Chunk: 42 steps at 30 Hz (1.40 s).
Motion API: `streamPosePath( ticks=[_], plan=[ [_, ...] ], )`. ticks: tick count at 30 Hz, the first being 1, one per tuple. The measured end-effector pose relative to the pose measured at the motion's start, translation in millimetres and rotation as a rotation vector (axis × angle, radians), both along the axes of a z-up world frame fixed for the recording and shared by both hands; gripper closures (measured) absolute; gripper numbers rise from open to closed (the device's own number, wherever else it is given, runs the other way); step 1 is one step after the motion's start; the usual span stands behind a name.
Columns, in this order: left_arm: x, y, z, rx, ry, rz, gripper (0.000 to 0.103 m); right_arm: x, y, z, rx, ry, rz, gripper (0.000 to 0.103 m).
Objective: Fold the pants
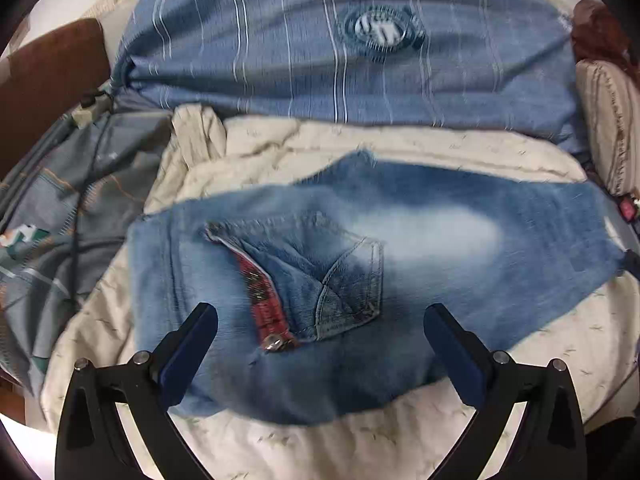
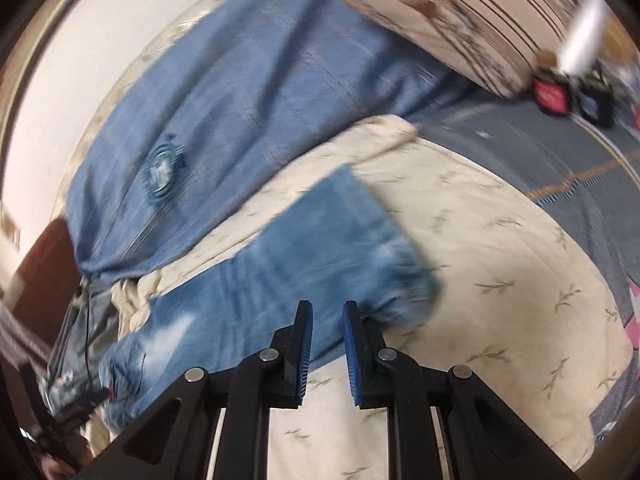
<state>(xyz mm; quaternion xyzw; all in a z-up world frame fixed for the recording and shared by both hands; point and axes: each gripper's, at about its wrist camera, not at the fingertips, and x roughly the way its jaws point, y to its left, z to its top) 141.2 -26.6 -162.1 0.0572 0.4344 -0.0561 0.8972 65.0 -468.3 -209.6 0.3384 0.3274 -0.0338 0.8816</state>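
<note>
- At the far left of the left wrist view, a grey patterned sheet (image 1: 60, 200) lies bunched beside the cream quilt (image 1: 320, 452), which gives the work a flat, soft bed to fold on.
- The left gripper (image 1: 320, 320) hangs over the waist end of the jeans (image 1: 400, 240), its jaws spread wide and holding nothing. The back pocket (image 1: 344, 280) and the red-lined fly with its metal button (image 1: 274, 346) sit between the jaws and a little beyond them, so the waistband looks like the likely next grab.
- The jeans seem already doubled leg on leg, lying crosswise on the quilt, waist left and hems right.
- Behind them stretches a blue striped blanket (image 1: 320, 60) with a round emblem, well apart from the jaws.
- The right gripper (image 2: 326, 320) sits at the near edge of the leg, close to the hem (image 2: 408, 280). Its jaws stand narrowly apart; no cloth shows between them, though blur leaves contact unclear.
- A striped pillow (image 2: 440, 20) lies farthest right.
</note>
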Motion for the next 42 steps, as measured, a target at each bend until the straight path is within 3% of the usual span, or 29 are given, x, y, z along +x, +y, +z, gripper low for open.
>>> streamPosePath(
  ticks=[5,7,10,13,15,17,18,19,21,24,30,34,36,37,38,42],
  plan=[
    [9.2,3.7,-32.2,0.037,0.029,0.012,0.001,18.4,-19.3,-19.5,0.101,0.055,-0.021,0.085],
    [9.2,3.6,-45.8,0.082,0.013,-0.006,0.001,28.4,-20.0,-29.8,0.110,0.104,-0.020,0.084],
    [6.0,4.9,-50.2,0.110,-0.034,-0.034,0.000,29.7,-16.1,-24.4,0.069,0.105,-0.026,0.085],
    [3.4,6.5,-38.7,0.091,-0.073,-0.042,0.000,17.5,-16.3,-14.8,0.092,0.033,-0.024,0.083],
    [-4.7,10.5,-19.8,0.027,-0.159,-0.046,0.000,6.9,-20.0,-9.9,0.138,-0.031,-0.016,0.081],
    [-12.1,10.8,-6.2,0.010,-0.243,-0.051,0.000,-0.7,-24.4,-12.7,0.189,-0.040,-0.031,0.065],
    [-14.2,9.7,-2.4,0.016,-0.276,-0.053,0.000,-3.8,-26.9,-17.9,0.237,-0.027,-0.036,0.046],
    [-16.0,8.2,0.3,0.019,-0.294,-0.062,0.000,-7.6,-29.5,-24.8,0.307,-0.017,-0.042,0.037],
    [-12.7,5.8,-1.4,0.004,-0.269,-0.075,0.000,-13.4,-30.6,-33.6,0.350,0.020,-0.052,0.037],
    [-12.0,0.9,-3.9,-0.016,-0.235,-0.086,0.000,-11.7,-30.4,-39.2,0.325,0.064,-0.069,0.037],
    [-15.4,-12.9,-5.3,-0.006,-0.244,-0.133,0.000,6.2,-40.7,-55.3,0.402,0.034,-0.103,0.037],
    [-11.1,-12.5,-7.2,-0.046,-0.210,-0.129,0.000,21.8,-45.3,-62.8,0.460,0.004,-0.126,0.037],
    [-7.7,-12.5,-9.1,-0.061,-0.193,-0.119,0.000,28.6,-45.2,-63.3,0.466,-0.009,-0.138,0.046],
    [-7.2,-11.9,-9.7,-0.063,-0.191,-0.114,0.000,31.4,-44.5,-63.6,0.458,-0.005,-0.148,0.062],
    [-7.1,-11.6,-10.0,-0.062,-0.192,-0.112,0.000,32.6,-44.2,-64.3,0.445,0.006,-0.155,0.071],
    [-6.1,-8.7,-9.4,-0.064,-0.198,-0.099,0.000,37.7,-34.9,-56.1,0.364,0.010,-0.176,0.081]
  ],
)
